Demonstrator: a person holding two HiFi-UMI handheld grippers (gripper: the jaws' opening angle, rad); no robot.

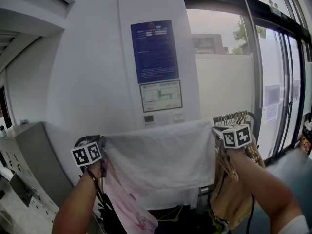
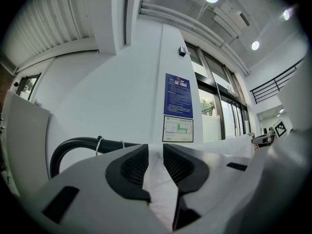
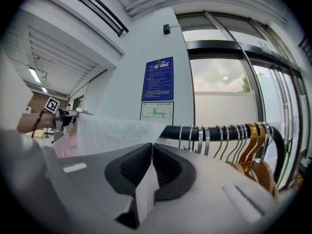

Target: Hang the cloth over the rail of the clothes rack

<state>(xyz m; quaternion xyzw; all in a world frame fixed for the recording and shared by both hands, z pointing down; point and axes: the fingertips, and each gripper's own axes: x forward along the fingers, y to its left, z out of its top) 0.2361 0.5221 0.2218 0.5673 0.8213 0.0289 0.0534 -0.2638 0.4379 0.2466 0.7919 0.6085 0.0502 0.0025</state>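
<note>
Facing the cloth on the rail, we clenched its 3 o'clock end in the right gripper, with the left gripper slack at 9 o'clock.

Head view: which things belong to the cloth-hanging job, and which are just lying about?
Job: white cloth, over the black rail; left tool, open round it; right tool, shut on it.
Lying about: hangers, pink garment, blue notice.
</note>
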